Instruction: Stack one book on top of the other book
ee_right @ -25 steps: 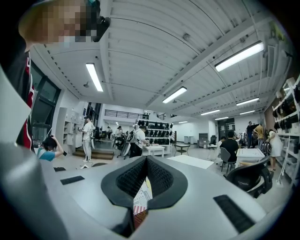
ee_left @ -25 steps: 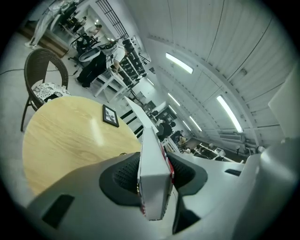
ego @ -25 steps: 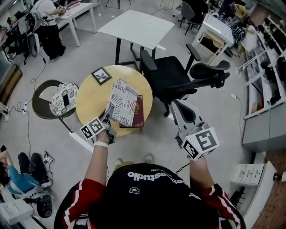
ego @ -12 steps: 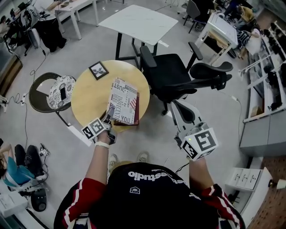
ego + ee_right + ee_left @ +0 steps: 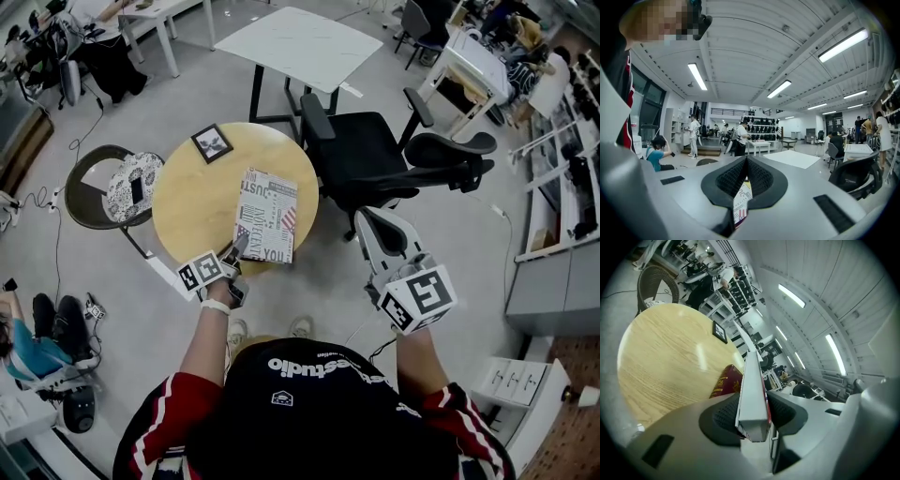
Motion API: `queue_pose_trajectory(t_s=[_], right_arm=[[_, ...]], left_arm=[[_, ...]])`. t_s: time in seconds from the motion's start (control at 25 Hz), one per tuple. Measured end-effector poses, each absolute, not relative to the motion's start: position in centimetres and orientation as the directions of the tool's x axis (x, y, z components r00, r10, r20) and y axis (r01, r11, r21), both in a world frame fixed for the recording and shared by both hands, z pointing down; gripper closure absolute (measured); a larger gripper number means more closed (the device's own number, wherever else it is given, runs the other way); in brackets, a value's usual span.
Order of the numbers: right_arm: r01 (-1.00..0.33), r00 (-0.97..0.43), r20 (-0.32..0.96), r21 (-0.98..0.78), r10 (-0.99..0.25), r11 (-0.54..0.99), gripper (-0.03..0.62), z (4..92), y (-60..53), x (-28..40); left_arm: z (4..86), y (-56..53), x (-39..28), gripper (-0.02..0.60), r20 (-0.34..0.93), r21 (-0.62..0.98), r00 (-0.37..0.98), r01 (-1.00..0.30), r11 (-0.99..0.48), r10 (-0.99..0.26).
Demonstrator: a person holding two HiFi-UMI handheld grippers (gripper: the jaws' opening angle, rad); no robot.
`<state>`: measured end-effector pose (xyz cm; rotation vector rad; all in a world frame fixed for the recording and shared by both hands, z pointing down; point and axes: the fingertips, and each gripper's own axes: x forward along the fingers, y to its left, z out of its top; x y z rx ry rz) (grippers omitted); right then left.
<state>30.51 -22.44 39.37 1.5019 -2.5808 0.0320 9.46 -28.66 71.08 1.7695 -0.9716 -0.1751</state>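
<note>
Left gripper view: left gripper [image 5: 753,412] clamps book [image 5: 752,376]

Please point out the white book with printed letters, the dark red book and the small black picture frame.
white book with printed letters [image 5: 265,214]: head view, middle of its cover.
dark red book [image 5: 723,383]: left gripper view, its near end.
small black picture frame [image 5: 212,142]: head view, its centre.

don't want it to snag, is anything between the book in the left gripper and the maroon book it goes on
Nothing visible does. The patterned book, held by the left gripper, is right above the maroon book with no object between them. The picture frame lies apart, near the far edge of the table.
</note>
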Motion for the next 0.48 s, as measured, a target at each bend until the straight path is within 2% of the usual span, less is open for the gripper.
queue_pose_trajectory(t_s=[0.08, 0.24, 0.48], right_arm=[[-0.862, -0.492, 0.142, 0.057, -0.859, 0.504, 0.566, 39.4, -22.6, 30.1], [-0.857, -0.501, 0.139, 0.054, -0.854, 0.512, 0.566, 39.1, -22.7, 29.4], [-0.869, -0.483, 0.133, 0.053, -0.866, 0.493, 0.566, 38.8, -23.1, 29.4]], left_arm=[[71.7, -28.7, 9.3, 0.394, 0.337, 0.836, 0.665, -0.537, -0.113, -0.667], [72.3, -28.7, 8.6, 0.36, 0.409, 0.703, 0.626, -0.68, -0.209, -0.664], [73.5, -28.9, 9.4, 0.365, 0.499, 0.525, 0.614, -0.776, -0.351, -0.611]])
